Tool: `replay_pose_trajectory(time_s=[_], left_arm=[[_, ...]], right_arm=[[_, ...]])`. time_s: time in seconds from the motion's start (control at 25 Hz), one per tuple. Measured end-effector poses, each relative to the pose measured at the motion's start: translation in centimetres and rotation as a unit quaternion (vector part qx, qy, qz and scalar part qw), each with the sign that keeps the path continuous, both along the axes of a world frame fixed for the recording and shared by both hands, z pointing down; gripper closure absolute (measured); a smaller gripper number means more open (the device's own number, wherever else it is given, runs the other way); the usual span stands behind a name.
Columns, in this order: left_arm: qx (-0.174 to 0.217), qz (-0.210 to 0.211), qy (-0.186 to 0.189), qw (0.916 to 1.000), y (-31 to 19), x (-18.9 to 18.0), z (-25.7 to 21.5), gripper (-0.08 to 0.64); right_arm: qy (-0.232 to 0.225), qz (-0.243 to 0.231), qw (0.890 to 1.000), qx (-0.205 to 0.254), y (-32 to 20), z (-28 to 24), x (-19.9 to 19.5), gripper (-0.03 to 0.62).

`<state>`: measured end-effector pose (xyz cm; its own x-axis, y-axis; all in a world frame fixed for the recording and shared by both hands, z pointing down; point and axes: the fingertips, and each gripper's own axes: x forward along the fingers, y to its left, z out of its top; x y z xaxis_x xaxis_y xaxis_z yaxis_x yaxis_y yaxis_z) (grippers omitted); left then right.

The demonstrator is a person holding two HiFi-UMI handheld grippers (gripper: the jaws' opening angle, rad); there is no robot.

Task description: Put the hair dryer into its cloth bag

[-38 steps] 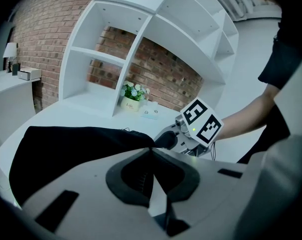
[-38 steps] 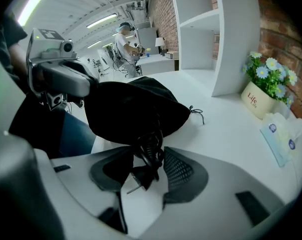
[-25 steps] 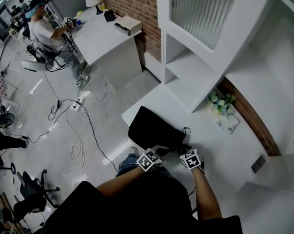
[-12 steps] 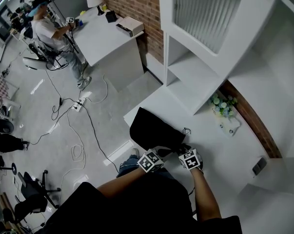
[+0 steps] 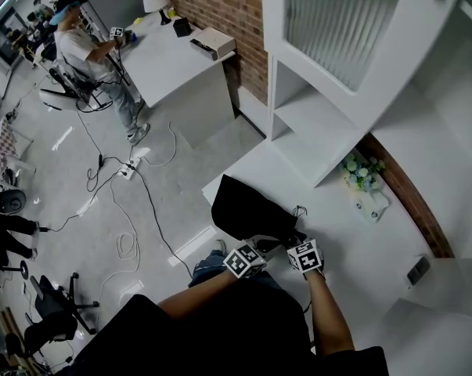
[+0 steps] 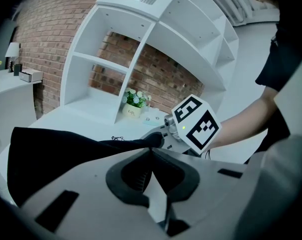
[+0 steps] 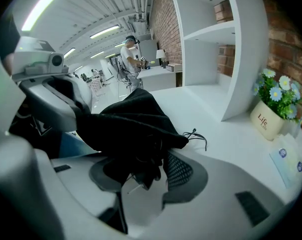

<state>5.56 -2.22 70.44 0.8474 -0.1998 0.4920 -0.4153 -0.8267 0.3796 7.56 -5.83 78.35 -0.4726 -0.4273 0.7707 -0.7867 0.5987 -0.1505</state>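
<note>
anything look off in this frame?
Nothing spilled or damaged. One oddity: no hair dryer shows in any view; whether it is inside the black cloth bag can't be told. The left gripper and right gripper pinch its edge, and the drawstring trails loose on the white desk.

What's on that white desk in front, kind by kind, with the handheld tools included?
Black cloth bag: 1
Potted flowers: 1
Small white packet: 1
Grippers: 2, left gripper and right gripper
Total: 5

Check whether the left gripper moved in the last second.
No. The left gripper, clamped on the cloth bag, keeps its spot relative to the flowers; only the view drifted.
</note>
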Motion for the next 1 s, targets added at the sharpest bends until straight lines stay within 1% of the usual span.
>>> replay_pose_trajectory(time_s=[0.12,0.24,0.4,0.56,0.6,0.68,0.76,0.84,0.96,1.0], left_arm=[[0.001,-0.003,0.0,1.0,-0.3,-0.1,-0.2,0.532],[0.002,0.0,-0.009,1.0,-0.2,-0.3,0.2,0.532],[0.001,0.006,-0.03,0.9995,0.0,-0.7,1.1,0.532],[0.0,0.004,-0.052,0.9986,-0.1,-1.2,2.1,0.532],[0.001,0.004,-0.057,0.9983,-0.1,-1.3,2.3,0.532],[0.001,0.004,-0.066,0.9978,-0.2,-1.6,2.8,0.532],[0.0,0.004,-0.073,0.9973,-0.1,-1.7,3.0,0.532],[0.001,0.004,-0.076,0.9971,0.1,-1.7,3.1,0.532],[0.001,0.003,-0.074,0.9972,0.1,-1.5,3.0,0.532],[0.002,0.003,-0.072,0.9974,0.1,-1.5,3.0,0.532]], right_arm=[[-0.009,0.01,1.0,-0.006,-0.1,0.2,-0.5,0.394],[-0.01,0.012,1.0,-0.017,0.0,0.9,-0.7,0.393],[-0.001,0.008,0.999,-0.033,0.7,2.1,-0.6,0.387],[0.001,0.006,1.0,-0.029,1.2,1.8,0.2,0.382],[0.001,0.006,1.0,-0.03,1.2,1.7,0.4,0.372],[-0.005,0.006,0.999,-0.042,1.3,1.9,0.5,0.347],[-0.016,0.009,0.998,-0.066,1.5,2.3,0.3,0.321],[-0.012,0.012,0.996,-0.088,1.5,2.9,0.2,0.319],[-0.001,0.012,0.995,-0.1,1.2,3.9,-0.1,0.322],[-0.002,0.01,0.995,-0.104,1.2,4.0,-0.3,0.337]])
